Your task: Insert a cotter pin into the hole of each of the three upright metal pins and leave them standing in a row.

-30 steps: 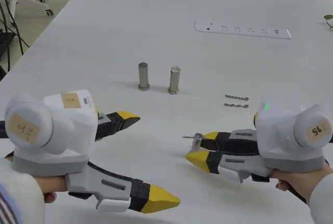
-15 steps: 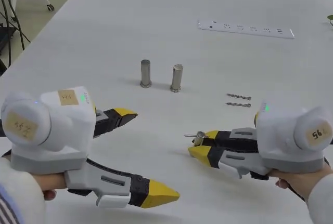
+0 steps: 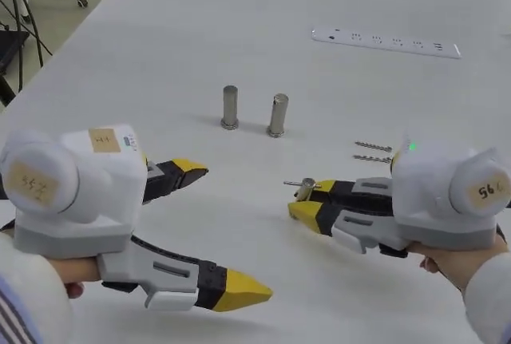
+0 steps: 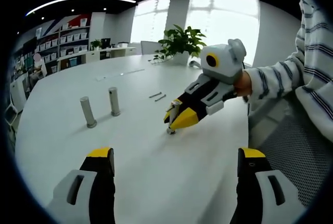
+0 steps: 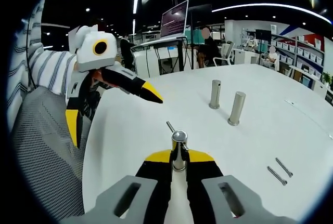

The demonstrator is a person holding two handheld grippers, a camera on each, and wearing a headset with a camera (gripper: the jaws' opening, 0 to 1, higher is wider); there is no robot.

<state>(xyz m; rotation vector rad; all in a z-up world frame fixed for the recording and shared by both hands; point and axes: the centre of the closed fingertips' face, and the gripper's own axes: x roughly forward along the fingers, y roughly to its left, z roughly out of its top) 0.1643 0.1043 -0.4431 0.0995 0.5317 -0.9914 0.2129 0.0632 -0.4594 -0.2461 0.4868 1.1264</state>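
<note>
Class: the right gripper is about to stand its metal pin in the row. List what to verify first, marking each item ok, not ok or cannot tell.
1. Right gripper shut on the held pin: ok.
2. Cotter pin through the held pin's hole: ok.
3. Two standing pins upright on the table: ok.
4. Standing pins fitted with cotter pins: not ok; two loose cotter pins lie on the table.
5. Left gripper open, holding nothing: ok.
6. Held pin's base touching the table: cannot tell.
</note>
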